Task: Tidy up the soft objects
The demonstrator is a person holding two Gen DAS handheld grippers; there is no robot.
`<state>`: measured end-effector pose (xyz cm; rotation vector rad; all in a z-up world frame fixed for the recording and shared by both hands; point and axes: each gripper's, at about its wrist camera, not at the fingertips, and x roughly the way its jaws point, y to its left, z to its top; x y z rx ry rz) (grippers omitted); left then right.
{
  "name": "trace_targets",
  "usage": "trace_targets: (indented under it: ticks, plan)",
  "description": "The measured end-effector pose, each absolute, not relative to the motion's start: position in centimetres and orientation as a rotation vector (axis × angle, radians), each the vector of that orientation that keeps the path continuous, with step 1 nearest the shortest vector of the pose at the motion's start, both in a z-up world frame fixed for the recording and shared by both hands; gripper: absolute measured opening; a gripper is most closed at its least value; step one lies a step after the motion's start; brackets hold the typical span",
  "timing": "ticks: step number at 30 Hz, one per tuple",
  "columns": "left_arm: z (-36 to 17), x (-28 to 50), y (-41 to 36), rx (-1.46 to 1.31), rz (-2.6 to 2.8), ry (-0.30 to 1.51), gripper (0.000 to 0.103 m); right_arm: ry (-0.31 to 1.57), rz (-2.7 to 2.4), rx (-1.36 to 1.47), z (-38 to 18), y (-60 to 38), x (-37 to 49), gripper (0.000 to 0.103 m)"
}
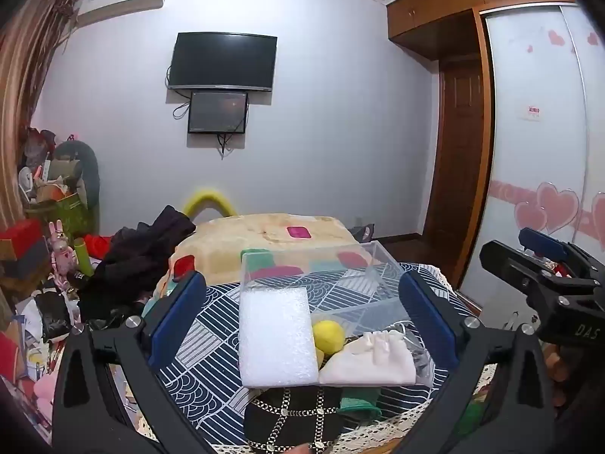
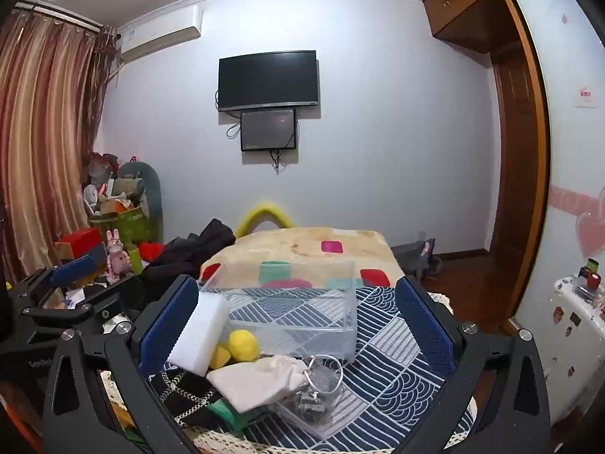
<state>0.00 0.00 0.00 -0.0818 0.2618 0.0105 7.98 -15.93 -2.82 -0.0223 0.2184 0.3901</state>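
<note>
A clear plastic box stands on a blue patterned cloth. In front of it lie a white foam block, a yellow ball, a white cloth pouch, a green cloth and a black chain-patterned item. My left gripper is open above them, holding nothing. My right gripper is open and holds nothing; it also shows at the right of the left wrist view.
A clear bag of dark metal parts with a ring lies beside the pouch. A bed with a beige patterned blanket lies behind. Dark clothes and clutter fill the left. A wardrobe and a door stand right.
</note>
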Motion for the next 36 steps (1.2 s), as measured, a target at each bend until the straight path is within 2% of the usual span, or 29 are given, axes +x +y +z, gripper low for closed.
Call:
trace_targets:
  ticks: [36]
  plan:
    - [-0.1, -0.7, -0.1, -0.071, -0.002, 0.259, 0.103, 0.204, 0.386, -0.020, -2.4, -16.2, 6.6, 0.103]
